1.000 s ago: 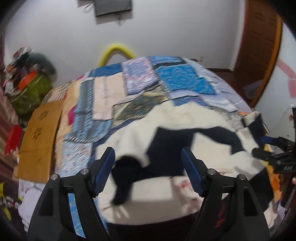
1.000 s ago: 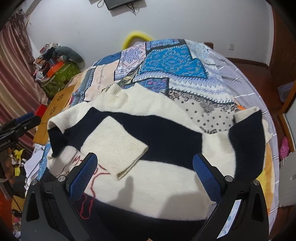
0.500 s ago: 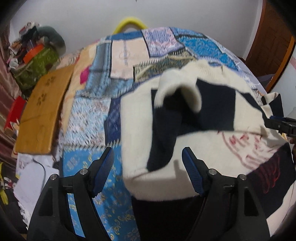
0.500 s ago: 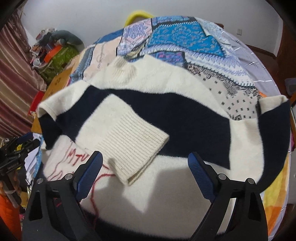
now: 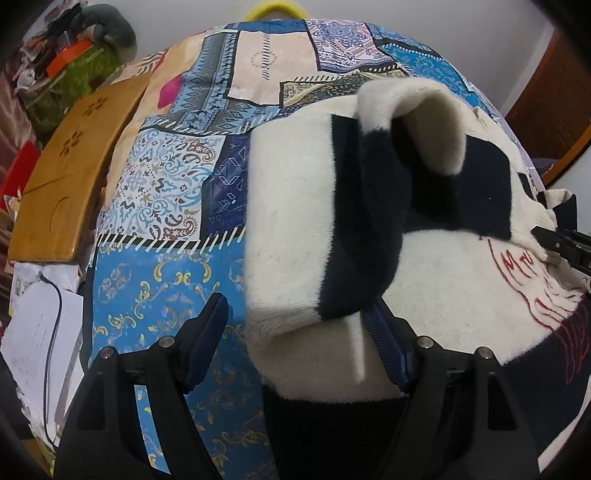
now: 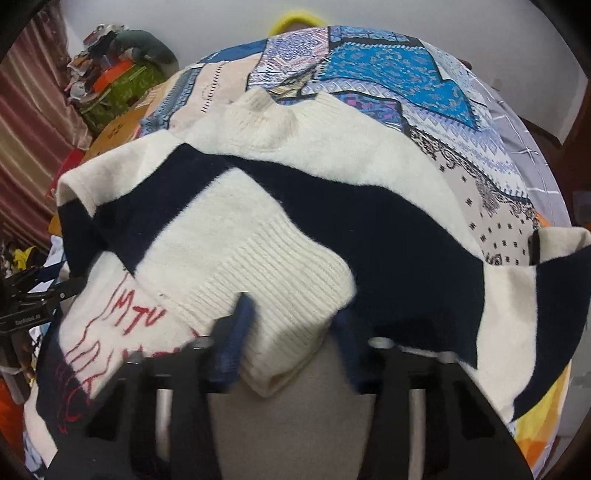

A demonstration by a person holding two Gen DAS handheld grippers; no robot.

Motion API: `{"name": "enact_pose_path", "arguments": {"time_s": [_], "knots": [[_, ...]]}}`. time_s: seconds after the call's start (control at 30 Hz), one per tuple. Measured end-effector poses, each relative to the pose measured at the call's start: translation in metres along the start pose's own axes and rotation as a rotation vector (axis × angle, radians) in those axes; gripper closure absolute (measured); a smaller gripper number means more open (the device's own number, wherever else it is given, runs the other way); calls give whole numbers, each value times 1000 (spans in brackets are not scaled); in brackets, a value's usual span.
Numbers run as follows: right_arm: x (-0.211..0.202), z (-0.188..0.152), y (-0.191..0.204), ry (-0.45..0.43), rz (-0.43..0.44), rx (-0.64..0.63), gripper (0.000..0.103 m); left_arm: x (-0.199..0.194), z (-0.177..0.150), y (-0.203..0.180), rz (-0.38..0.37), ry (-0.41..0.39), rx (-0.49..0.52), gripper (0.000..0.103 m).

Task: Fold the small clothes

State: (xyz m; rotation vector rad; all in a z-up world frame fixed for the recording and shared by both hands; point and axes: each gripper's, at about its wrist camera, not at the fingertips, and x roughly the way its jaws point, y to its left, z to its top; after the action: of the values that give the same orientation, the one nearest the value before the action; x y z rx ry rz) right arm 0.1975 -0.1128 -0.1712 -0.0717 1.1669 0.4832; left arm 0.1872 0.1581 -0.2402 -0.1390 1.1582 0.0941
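A cream and navy sweater (image 6: 388, 229) with red lettering (image 6: 133, 310) lies on a patchwork bedspread (image 5: 177, 177). One sleeve is folded across its front, and its ribbed cuff (image 6: 284, 306) lies between the blue pads of my right gripper (image 6: 291, 332), whose jaws are partly closed around it. My left gripper (image 5: 299, 332) is open at the sweater's left side fold (image 5: 295, 221), which lies between its pads. In the left wrist view the right gripper's tip (image 5: 561, 240) touches the cuff edge.
A wooden board (image 5: 66, 177) lies along the bed's left edge, with papers and a cable (image 5: 40, 332) below it. Cluttered bags (image 6: 122, 74) stand at the far left. A yellow hoop (image 5: 273, 11) is behind the bed. A wooden door (image 5: 554, 122) is at the right.
Both grippers have moved down and in towards the sweater. My right gripper's jaws have narrowed around the folded sleeve's cuff. My left gripper has come up to the sweater's left fold.
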Motion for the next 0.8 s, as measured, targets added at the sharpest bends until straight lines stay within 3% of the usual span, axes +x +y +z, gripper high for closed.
{"name": "enact_pose_path", "arguments": {"time_s": [0.13, 0.53, 0.8], "knots": [[-2, 2, -3, -20, 8, 15, 94, 0, 0, 5, 18, 0, -19, 27], [-58, 18, -19, -211, 12, 41, 96, -3, -4, 11, 58, 5, -50, 27], [-80, 25, -50, -262, -11, 96, 96, -2, -3, 7, 88, 10, -36, 26]]}}
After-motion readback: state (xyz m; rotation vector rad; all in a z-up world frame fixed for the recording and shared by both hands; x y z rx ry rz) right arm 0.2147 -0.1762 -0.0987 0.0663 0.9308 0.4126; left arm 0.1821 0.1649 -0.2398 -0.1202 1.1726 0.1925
